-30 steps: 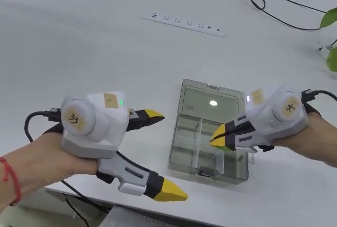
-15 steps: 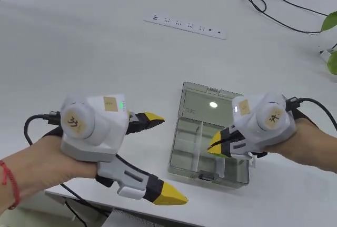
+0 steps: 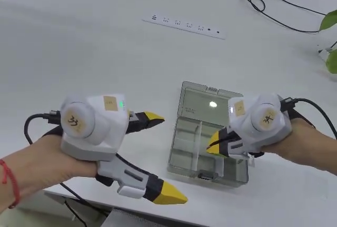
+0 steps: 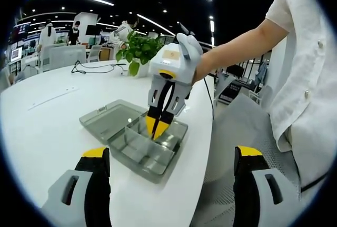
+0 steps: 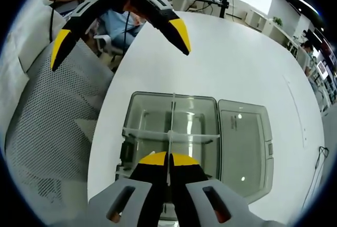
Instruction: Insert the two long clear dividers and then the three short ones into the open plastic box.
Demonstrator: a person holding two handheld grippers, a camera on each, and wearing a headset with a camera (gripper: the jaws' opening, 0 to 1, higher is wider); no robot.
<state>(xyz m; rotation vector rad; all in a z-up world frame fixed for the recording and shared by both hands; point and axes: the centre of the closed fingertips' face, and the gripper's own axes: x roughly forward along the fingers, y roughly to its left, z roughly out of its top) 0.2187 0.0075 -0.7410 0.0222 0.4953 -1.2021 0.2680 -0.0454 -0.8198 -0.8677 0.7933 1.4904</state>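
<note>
The right tool [image 3: 215,144] has slid leftward over the open plastic box [image 5: 150,114] beneath it, jaws pinched on a clear divider [image 5: 172,112]. Best to keep the divider upright, seat both ends in the slots, then press evenly. The left tool [image 3: 168,157] hangs spread wide.

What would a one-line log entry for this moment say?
right gripper: shut on divider, above open box | left gripper: open, empty, beside box | second divider: set across box
</note>
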